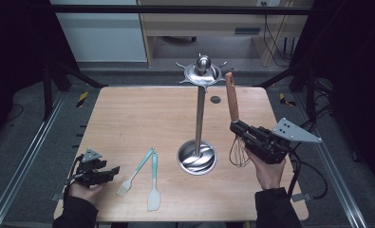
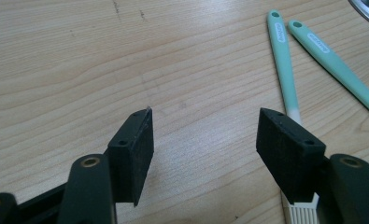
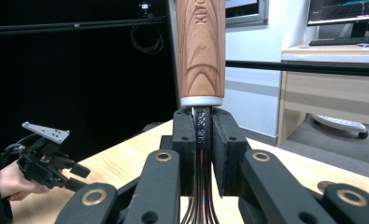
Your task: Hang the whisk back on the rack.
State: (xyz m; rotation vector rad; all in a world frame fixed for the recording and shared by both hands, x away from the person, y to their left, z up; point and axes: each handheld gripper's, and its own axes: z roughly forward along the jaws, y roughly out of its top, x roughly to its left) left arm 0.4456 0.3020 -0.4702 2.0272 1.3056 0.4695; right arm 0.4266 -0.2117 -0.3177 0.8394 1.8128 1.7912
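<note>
My right gripper (image 1: 236, 127) is shut on the metal neck of a whisk (image 1: 232, 102). The whisk stands upright above the table, with its wooden handle (image 3: 201, 51) up and its wires (image 1: 239, 152) hanging down. In the right gripper view the jaws (image 3: 203, 128) clamp the neck just below the handle. My left gripper (image 1: 110, 172) rests open at the table's front left, with bare wood between its jaws (image 2: 203, 135). Just to its right lie a mint-green brush (image 1: 135, 173) and a mint-green spatula (image 1: 154, 183), side by side. The brush's white bristles (image 2: 303, 212) lie by the right jaw.
A steel utensil stand (image 1: 200, 109) rises from a round base (image 1: 197, 157) at the table's middle, with hooks around its top (image 1: 202, 71), just left of the whisk. A small dark hole (image 1: 215, 99) marks the tabletop behind. Metal rails run along both sides of the table.
</note>
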